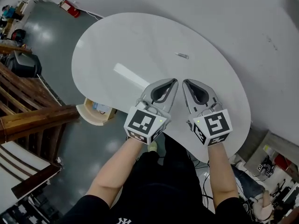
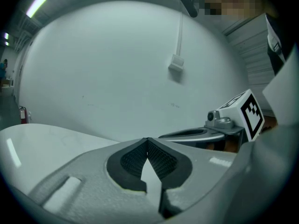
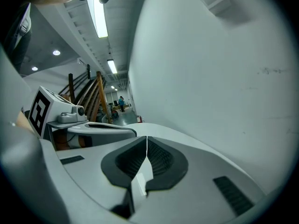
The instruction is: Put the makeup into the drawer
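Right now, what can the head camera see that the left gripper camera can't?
Only the head view shows the person's arms, the wooden stairs and a small object on the white table. Only the left gripper view shows a white box on the wall and the ribbed pads of the left gripper, pressed together. Both show the table, the left gripper and the right gripper.

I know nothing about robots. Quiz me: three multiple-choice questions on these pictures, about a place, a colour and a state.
1. Where is the small grey item? A on the table; B in a gripper; C on the floor.
2. The table's colour? A white; B black; C red.
3. The jaws of the left gripper and right gripper are: A wide apart; B shut, empty; C clamping a box.

1A, it lies there beyond both grippers; 2A, its top is white; 3B, each pair's tips meet, nothing between.
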Demonstrator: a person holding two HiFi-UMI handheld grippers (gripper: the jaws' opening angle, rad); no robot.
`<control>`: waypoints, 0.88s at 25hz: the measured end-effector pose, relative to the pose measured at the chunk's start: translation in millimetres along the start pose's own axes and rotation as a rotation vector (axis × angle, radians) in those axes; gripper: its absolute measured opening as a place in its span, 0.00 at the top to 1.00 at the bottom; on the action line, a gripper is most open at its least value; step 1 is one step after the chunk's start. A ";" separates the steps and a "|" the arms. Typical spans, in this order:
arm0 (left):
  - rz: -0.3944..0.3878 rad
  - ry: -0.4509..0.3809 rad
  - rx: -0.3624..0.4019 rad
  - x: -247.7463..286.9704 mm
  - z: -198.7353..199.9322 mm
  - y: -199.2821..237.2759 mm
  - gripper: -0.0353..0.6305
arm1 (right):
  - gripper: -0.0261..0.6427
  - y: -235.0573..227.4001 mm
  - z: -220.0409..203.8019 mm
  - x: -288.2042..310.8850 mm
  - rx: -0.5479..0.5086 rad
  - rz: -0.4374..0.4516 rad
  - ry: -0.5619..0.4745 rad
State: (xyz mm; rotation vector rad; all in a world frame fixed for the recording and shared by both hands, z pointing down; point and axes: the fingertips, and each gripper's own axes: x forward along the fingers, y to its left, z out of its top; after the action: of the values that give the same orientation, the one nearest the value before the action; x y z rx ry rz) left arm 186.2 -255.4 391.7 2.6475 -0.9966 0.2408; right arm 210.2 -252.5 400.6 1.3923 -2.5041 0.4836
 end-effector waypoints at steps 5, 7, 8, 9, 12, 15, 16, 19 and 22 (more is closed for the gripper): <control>0.006 0.035 -0.029 37.1 -20.5 18.9 0.93 | 0.94 -28.0 -20.8 33.5 -0.026 0.003 0.055; 0.014 0.041 -0.043 45.3 -28.0 24.1 0.93 | 0.93 -34.8 -29.1 42.0 -0.036 0.009 0.073; 0.018 0.044 -0.046 49.4 -31.4 28.6 0.93 | 0.94 -38.6 -32.2 47.1 -0.039 0.010 0.077; 0.022 0.046 -0.048 54.0 -34.6 34.3 0.93 | 0.94 -42.8 -35.0 53.0 -0.041 0.009 0.078; 0.032 0.051 -0.063 67.8 -45.9 50.1 0.93 | 0.94 -56.1 -46.7 70.3 -0.059 0.005 0.093; 0.041 0.069 -0.071 79.5 -58.0 58.0 0.93 | 0.93 -68.3 -59.5 82.8 -0.077 0.009 0.122; 0.045 0.076 -0.071 83.5 -61.8 60.4 0.93 | 0.93 -72.4 -62.9 86.8 -0.083 0.011 0.129; 0.059 0.091 -0.079 95.4 -71.5 70.0 0.93 | 0.93 -84.3 -73.4 100.1 -0.108 0.015 0.149; 0.069 0.104 -0.088 103.3 -80.2 79.8 0.93 | 0.93 -91.5 -84.9 114.8 -0.139 0.025 0.177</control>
State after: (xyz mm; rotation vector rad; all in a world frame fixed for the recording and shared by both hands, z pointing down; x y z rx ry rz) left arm 206.1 -348.9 511.4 2.4972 -1.0412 0.3381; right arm 232.3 -353.1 535.3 1.2126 -2.3669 0.4097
